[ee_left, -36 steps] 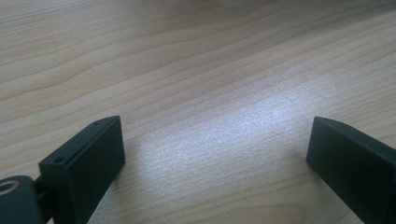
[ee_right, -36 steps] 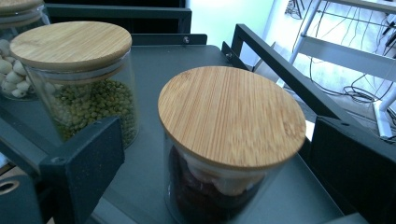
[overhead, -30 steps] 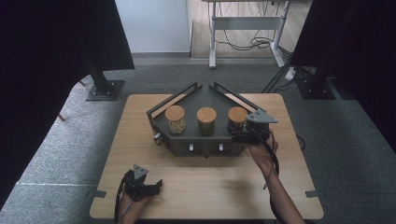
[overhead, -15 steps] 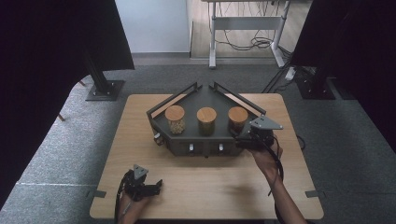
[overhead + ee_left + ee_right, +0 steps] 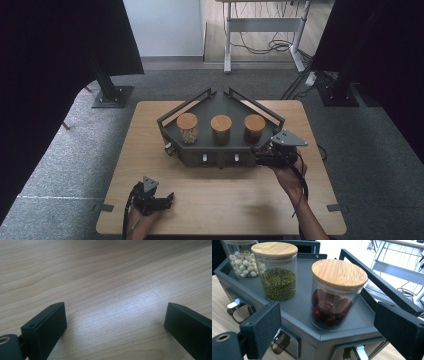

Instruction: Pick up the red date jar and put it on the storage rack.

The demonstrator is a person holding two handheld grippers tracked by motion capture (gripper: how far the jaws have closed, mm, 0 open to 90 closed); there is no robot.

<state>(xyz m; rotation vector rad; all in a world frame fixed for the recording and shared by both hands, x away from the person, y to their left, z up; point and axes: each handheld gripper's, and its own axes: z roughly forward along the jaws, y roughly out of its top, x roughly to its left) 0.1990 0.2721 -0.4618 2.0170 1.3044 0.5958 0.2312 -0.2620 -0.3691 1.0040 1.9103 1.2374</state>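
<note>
A dark grey angular rack [image 5: 220,102] stands mid-table and carries three glass jars with wooden lids. They hold pale seeds [image 5: 188,127], green beans [image 5: 221,129] and dark red fruit [image 5: 254,127]. My right gripper [image 5: 258,158] is at the rack's right front corner, pointing left along its front. In the right gripper view the red-fruit jar [image 5: 334,302] stands just beyond my right gripper [image 5: 327,317]. Its jaws have just been closing, still wide, pressing on nothing. My left gripper [image 5: 167,200] rests open on the wood near the front left, my left gripper [image 5: 115,315] with bare tabletop between its jaws.
The rack's front face has small drawers with pale pull tabs [image 5: 235,305] [image 5: 359,351]. Raised bars [image 5: 382,285] edge the rack's back sides. The green-bean jar [image 5: 277,277] and the seed jar [image 5: 240,260] stand farther left. The wooden table [image 5: 225,200] is surrounded by grey carpet.
My right gripper has slid a little toward the near right, off the rack's right edge to its front corner. The left gripper has stayed put.
</note>
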